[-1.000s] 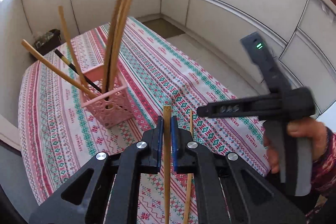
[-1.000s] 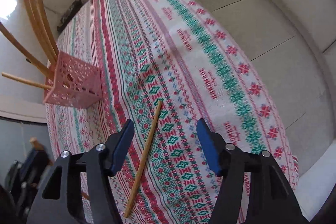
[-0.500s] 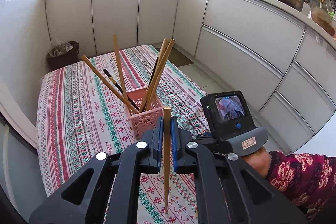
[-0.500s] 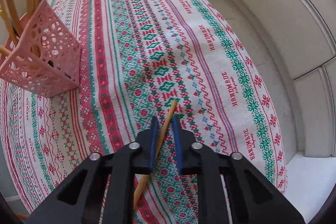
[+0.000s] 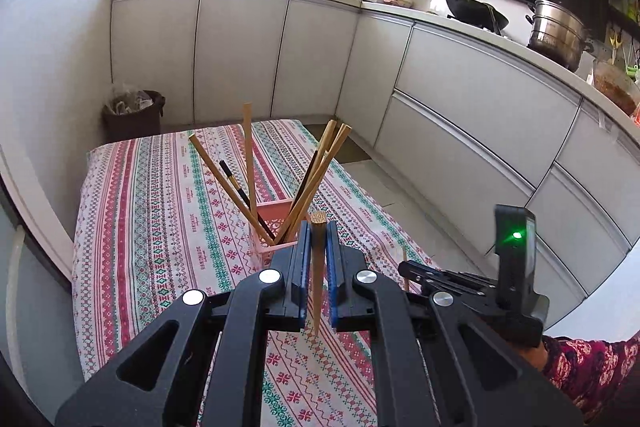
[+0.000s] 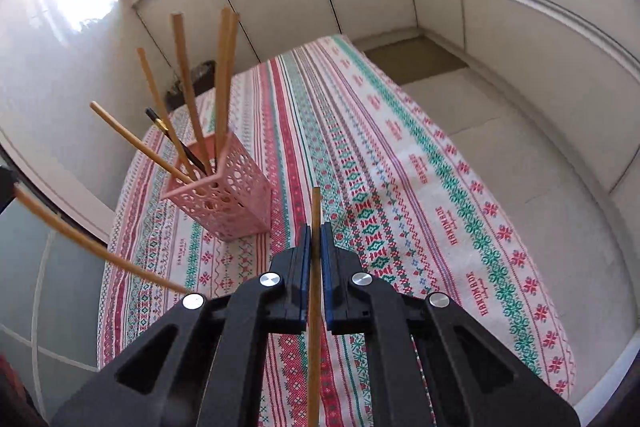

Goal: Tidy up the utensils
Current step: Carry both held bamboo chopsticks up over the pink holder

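Observation:
A pink perforated holder (image 6: 224, 205) stands on the patterned tablecloth (image 6: 400, 155) with several wooden chopsticks and one black one leaning in it; it also shows in the left wrist view (image 5: 269, 227). My left gripper (image 5: 318, 231) is shut on a wooden chopstick (image 5: 318, 267), held above the table just in front of the holder. My right gripper (image 6: 316, 233) is shut on another wooden chopstick (image 6: 315, 287), lifted off the cloth, to the right of the holder. The left-held chopstick crosses the right wrist view at lower left (image 6: 92, 247). The right gripper shows in the left wrist view (image 5: 408, 269).
White kitchen cabinets (image 5: 460, 99) wrap around the table's far and right sides. A dark waste bin (image 5: 134, 115) stands beyond the table's far left corner. The table's right edge (image 6: 580, 367) drops to a tiled floor.
My right gripper closed on the chopstick lying on the cloth and lifted it. My left gripper, still holding its chopstick, rose and tilted up, so the holder now sits lower in its view.

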Demonstrator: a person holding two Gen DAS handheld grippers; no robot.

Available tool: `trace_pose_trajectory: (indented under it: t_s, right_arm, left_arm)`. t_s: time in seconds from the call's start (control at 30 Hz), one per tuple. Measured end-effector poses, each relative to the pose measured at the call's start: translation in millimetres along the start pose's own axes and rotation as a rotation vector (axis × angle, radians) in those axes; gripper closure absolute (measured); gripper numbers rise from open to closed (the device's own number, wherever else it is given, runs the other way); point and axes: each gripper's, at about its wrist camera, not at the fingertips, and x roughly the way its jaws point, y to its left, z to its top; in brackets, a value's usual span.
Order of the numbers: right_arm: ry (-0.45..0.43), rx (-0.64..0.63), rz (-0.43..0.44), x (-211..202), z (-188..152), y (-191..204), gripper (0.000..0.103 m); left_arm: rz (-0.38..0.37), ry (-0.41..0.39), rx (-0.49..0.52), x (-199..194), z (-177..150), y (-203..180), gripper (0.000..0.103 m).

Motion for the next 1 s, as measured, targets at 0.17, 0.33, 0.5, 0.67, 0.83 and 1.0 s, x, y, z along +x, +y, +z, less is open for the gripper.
trace_pose_trajectory:
  t_s: [0.17, 0.33, 0.5, 0.67, 0.83, 1.0]
  right_arm:
    - [-0.1, -0.036, 0.035, -43, 4, 3, 0.098]
    - [-0.154, 0.0, 0.075, -71, 20, -3, 0.098]
    - [-0.23, 0.03, 0.117, -101, 42, 0, 0.098]
    - [-0.346, 0.037, 0.162, -129, 80, 11, 0.098]
    - [-0.434, 0.005, 0.199, -146, 117, 31, 0.098]
    - [-0.483, -0.037, 0.205, -141, 137, 48, 0.098]
  left_arm:
    - [0.007, -0.036, -0.017, -3, 4, -1, 0.096]
    - [0.007, -0.102, -0.041, -16, 13, 1, 0.096]
    - [0.009, -0.199, -0.047, -35, 29, -4, 0.097]
    - [0.038, -0.298, -0.063, -44, 47, -10, 0.097]
    - [0.097, -0.368, -0.059, -44, 64, -14, 0.096]
    - [0.152, -0.41, -0.07, -33, 77, -8, 0.096]
